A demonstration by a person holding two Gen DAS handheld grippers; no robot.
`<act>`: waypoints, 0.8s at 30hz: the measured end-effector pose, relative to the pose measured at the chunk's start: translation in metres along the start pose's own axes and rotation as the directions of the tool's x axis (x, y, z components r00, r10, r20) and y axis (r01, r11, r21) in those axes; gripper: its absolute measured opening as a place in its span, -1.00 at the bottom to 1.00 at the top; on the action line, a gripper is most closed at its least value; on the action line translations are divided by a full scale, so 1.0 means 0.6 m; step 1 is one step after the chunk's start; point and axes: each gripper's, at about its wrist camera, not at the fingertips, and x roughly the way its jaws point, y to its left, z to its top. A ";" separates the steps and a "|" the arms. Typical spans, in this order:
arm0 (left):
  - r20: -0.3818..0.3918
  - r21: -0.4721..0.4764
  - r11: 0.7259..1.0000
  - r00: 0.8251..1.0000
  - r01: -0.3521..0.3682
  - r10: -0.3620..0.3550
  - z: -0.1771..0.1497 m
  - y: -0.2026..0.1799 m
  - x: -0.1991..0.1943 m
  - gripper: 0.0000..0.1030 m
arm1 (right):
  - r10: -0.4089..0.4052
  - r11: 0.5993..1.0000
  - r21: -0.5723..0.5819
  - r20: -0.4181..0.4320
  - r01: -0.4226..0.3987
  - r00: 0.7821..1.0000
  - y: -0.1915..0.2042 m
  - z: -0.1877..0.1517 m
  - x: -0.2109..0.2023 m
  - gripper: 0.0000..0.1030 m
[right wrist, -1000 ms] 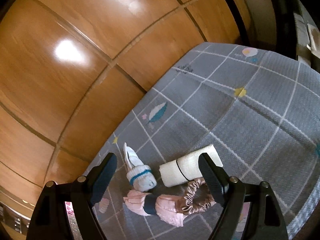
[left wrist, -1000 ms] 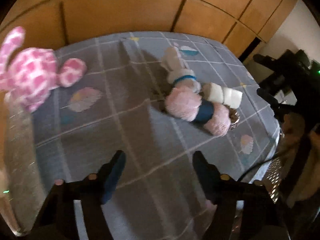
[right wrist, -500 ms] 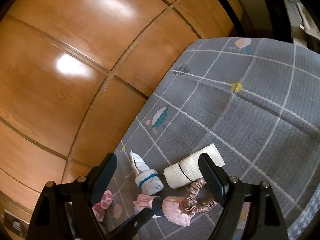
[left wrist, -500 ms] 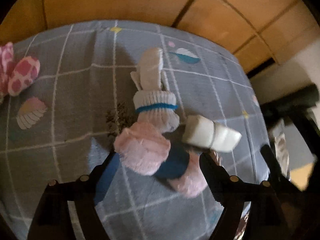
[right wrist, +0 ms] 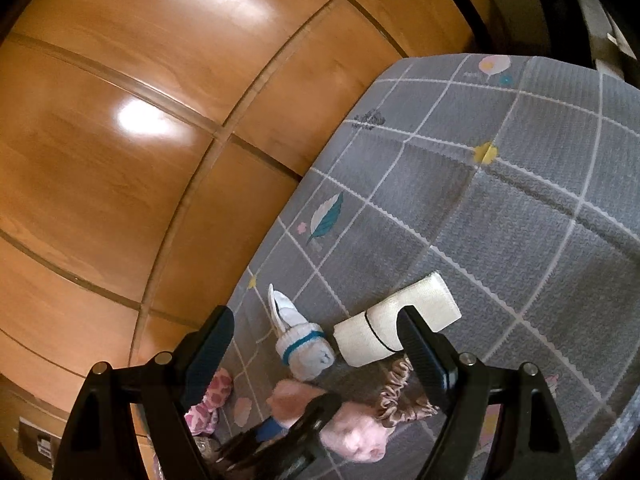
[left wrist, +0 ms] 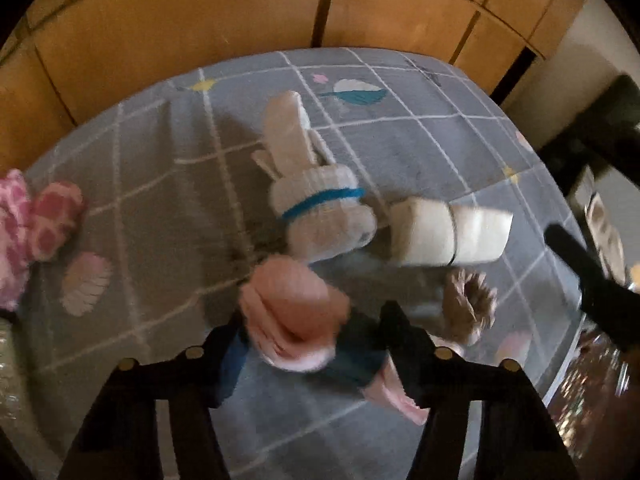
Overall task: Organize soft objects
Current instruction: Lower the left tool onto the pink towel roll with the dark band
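A pink fuzzy roll with a navy band (left wrist: 296, 312) lies on the grey checked cover (left wrist: 420, 140). My left gripper (left wrist: 316, 344) points steeply down over it. Its jaws are closing, with the pads against both sides of the roll. From the right wrist view the same pink roll (right wrist: 352, 432) shows with the left gripper's black fingers (right wrist: 304, 420) across it. Just beyond lie a white sock with a blue stripe (left wrist: 320, 204), a cream rolled cloth (left wrist: 448, 232) and a brown scrunchie (left wrist: 468, 308). My right gripper (right wrist: 316, 352) hangs open above them, holding nothing.
A pink-and-white spotted plush (left wrist: 24, 232) lies at the cover's left edge. Wooden wall panels (left wrist: 200, 20) rise right behind the cover. The cover (right wrist: 520, 200) stretches bare to the right of the cream cloth (right wrist: 432, 300).
My left gripper travelled from bare cover over to the pink roll, spread its jaws wider, then drew them in around the roll. The right gripper stayed in place, rolling slightly.
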 end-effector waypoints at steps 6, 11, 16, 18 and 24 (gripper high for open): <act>-0.002 0.001 0.999 0.999 -0.045 0.045 -0.032 0.048 -0.019 0.22 | -0.008 1.000 -0.004 -0.056 0.007 0.998 0.002 -0.003 0.016 0.65; 0.000 -0.045 0.999 1.000 -0.028 0.028 -0.063 0.074 -0.037 0.22 | -0.037 0.999 -0.016 -0.115 0.036 0.993 0.003 -0.008 0.033 0.65; 0.072 0.137 0.978 0.986 -0.160 0.151 -0.107 0.043 -0.059 0.19 | -0.061 0.998 -0.018 -0.148 0.059 0.987 -0.003 -0.013 0.046 0.65; 0.081 0.204 0.960 0.981 -0.191 0.178 -0.124 0.034 -0.061 0.14 | -0.067 0.998 -0.019 -0.157 0.065 0.985 -0.005 -0.014 0.048 0.65; 0.000 0.146 0.988 0.998 -0.056 0.057 -0.149 0.060 -0.071 0.13 | -0.086 0.996 -0.019 -0.155 0.084 0.984 -0.007 -0.015 0.048 0.65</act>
